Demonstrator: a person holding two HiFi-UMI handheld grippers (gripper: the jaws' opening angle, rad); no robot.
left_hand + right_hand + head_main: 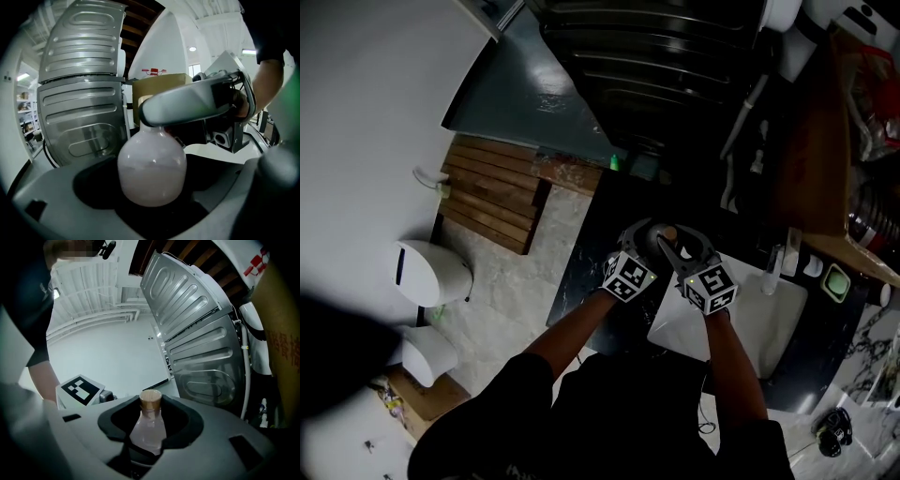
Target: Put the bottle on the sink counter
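1. Gripping it from both sides, the two tools share the bottle [151,168] at the centre of the head view, above where the dark sink counter [586,267] meets the white sink [783,328]. Whether its base already rests on anything is hidden.
2. The left gripper [642,242] has its jaws clamped on the round belly, which sits low in the dark notch of its pads.
3. The right gripper [675,251] has its jaws closed round the narrow upper part. In the left gripper view one of its jaws lies straight across the neck.
4. Risk: I judge the smooth, rounded belly a slippery hold. If the left jaws let go before the right grip is firm, the bottle could pivot about its neck and swing.
5. Risk: the pair hangs close to the basin's edge. Set down on that rim, a base this rounded could rock and tip into the sink.
6. Risk: two tools pulling against each other could strain the thin neck or work the stopper [150,400] loose.
7. Contents: the bottle holds a pale, cloudy pinkish liquid, its surface about halfway up the belly, and a cork-coloured stopper closes the top.
8. The sink shows bare white in the lower right of the head view, with nothing visible lying in it.
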